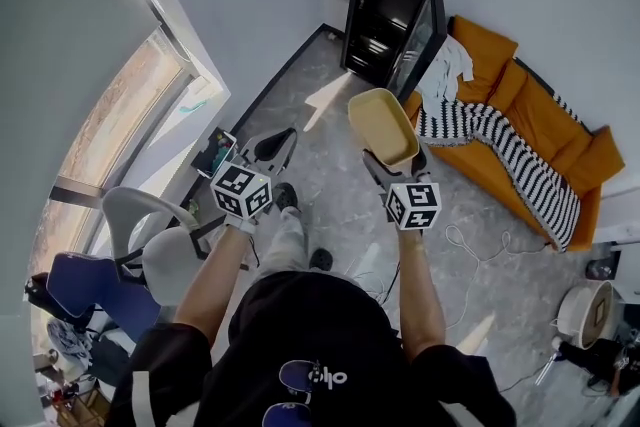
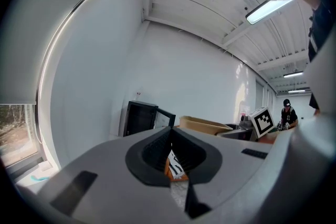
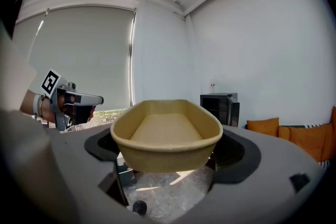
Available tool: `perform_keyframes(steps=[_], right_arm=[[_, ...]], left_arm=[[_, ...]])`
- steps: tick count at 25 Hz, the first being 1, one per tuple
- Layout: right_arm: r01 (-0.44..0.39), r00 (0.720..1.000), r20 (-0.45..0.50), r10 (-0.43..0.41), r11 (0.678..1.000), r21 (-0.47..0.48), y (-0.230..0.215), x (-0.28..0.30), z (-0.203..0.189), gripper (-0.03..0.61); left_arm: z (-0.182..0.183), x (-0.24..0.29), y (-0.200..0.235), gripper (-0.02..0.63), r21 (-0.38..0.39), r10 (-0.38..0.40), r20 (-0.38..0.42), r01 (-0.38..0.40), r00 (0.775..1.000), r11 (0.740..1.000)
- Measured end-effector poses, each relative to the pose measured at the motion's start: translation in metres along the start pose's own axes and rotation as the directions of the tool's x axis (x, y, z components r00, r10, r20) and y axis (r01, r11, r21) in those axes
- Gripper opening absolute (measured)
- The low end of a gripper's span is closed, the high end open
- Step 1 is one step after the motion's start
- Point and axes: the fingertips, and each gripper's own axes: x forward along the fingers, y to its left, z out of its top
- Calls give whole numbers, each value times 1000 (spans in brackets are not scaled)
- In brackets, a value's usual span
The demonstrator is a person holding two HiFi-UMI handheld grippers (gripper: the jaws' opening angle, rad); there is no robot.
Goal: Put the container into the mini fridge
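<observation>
A tan oval container (image 1: 382, 125) hangs in the air, open side up and empty, with my right gripper (image 1: 392, 160) shut on its near end. In the right gripper view the container (image 3: 167, 136) fills the middle, held between the jaws (image 3: 167, 152). The black mini fridge (image 1: 393, 10) stands against the far wall with its door swung open, some way beyond the container; it also shows as the fridge (image 3: 218, 105) and the fridge (image 2: 137, 118). My left gripper (image 1: 270, 150) is level with the right one, to its left, jaws together and empty (image 2: 171, 131).
An orange sofa (image 1: 540, 115) with a striped blanket (image 1: 500, 150) stands right of the fridge. A white office chair (image 1: 150, 235) and a blue chair (image 1: 85, 285) are at my left by the window. A cable (image 1: 470, 245) lies on the grey floor. Another person (image 2: 287, 113) is far off.
</observation>
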Motion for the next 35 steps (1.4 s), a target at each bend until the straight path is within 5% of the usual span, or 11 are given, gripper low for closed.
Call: perform_keyframes(steps=[25, 35], right_arm=[[91, 995, -51, -91, 996, 7, -69, 312, 70, 526], [126, 989, -79, -124, 992, 14, -90, 404, 78, 526]], left_arm=[[68, 193, 273, 5, -27, -109, -25, 108, 994, 994], [75, 253, 350, 5, -50, -154, -44, 152, 987, 987]])
